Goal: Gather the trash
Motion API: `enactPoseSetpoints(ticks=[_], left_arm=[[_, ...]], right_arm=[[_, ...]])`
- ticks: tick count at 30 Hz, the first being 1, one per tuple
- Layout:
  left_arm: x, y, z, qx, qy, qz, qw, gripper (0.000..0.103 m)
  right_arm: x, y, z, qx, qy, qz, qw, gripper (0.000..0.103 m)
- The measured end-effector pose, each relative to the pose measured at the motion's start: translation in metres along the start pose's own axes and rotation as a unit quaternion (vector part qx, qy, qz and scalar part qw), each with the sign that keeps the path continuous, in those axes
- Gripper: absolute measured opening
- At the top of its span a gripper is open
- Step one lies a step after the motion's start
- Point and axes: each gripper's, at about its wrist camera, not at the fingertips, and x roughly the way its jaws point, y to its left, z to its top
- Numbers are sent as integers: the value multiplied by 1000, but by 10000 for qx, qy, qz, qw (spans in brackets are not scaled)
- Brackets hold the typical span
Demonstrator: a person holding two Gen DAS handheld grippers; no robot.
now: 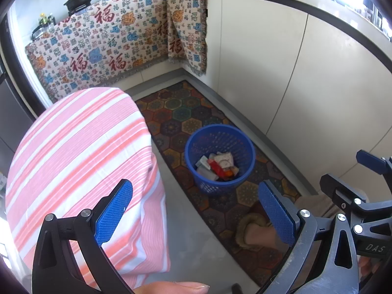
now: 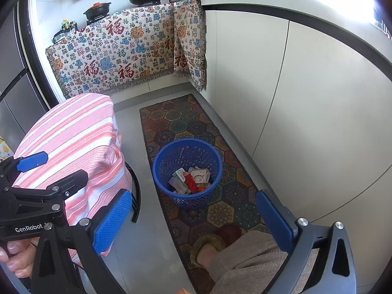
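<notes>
Both grippers hang empty above the blue basket [image 1: 219, 158]: the left gripper [image 1: 196, 210] with its blue pads spread wide, the right gripper [image 2: 193, 219] equally wide. Trash [image 2: 189, 177] lies inside that basket, which stands on the patterned rug [image 2: 181, 120] beside the striped-cloth table [image 2: 73, 137].

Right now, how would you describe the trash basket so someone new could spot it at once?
Find the long patterned rug running beside the cream cabinets. Standing on it is a round blue basket with mesh walls, holding wrappers at its bottom. It is the only blue container on the floor.
</notes>
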Motion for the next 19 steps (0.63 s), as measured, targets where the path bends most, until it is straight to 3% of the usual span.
enactPoseSetpoints(ticks=[19], left_arm=[[0,10,-7,-37,26,-31,10000,101]], right_arm=[[7,-2,-3,12,90,-17,10000,103]])
